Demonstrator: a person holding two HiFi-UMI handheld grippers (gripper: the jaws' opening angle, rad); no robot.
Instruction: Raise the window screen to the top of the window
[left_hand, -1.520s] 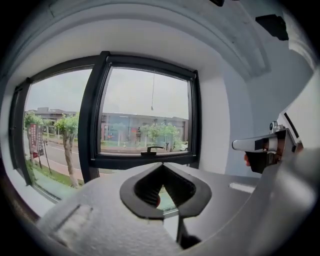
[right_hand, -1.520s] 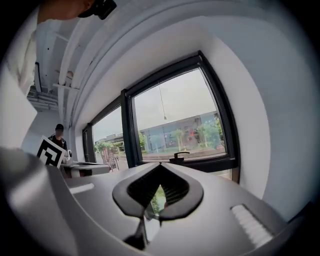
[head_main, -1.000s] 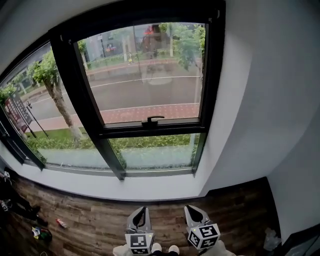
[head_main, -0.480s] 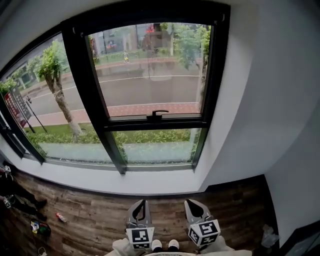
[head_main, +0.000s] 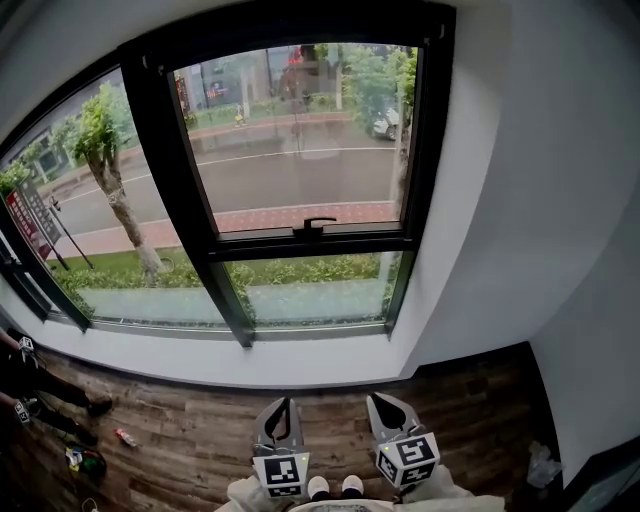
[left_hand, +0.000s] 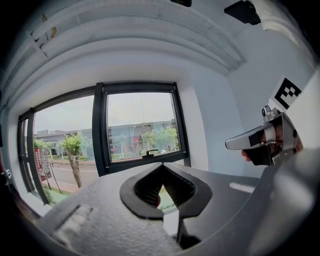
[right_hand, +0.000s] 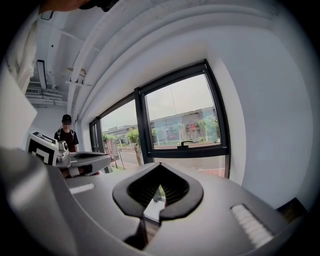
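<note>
Black framing holds the window, and its left pane runs off the edge of the head view, so we cannot see where it ends. At far left some small dark items lie on the wood floor, too blurred to name. In the right gripper view a person stands far off at the left, cut off below the chest by our own tool.

Our left tool sits low in the head view, clenched on nothing, with its tips aimed at the window. The hand behind it is cropped by the bottom edge. Above it the window screen fills the upper part of the right-hand opening. Its lower rail lies level below the middle, long axis side to side. A small black handle stands on that rail. We cannot tell the mesh from the glass.

Our right tool is just beside the left one, also clenched and empty, well apart from the window. White wall fills the right.
</note>
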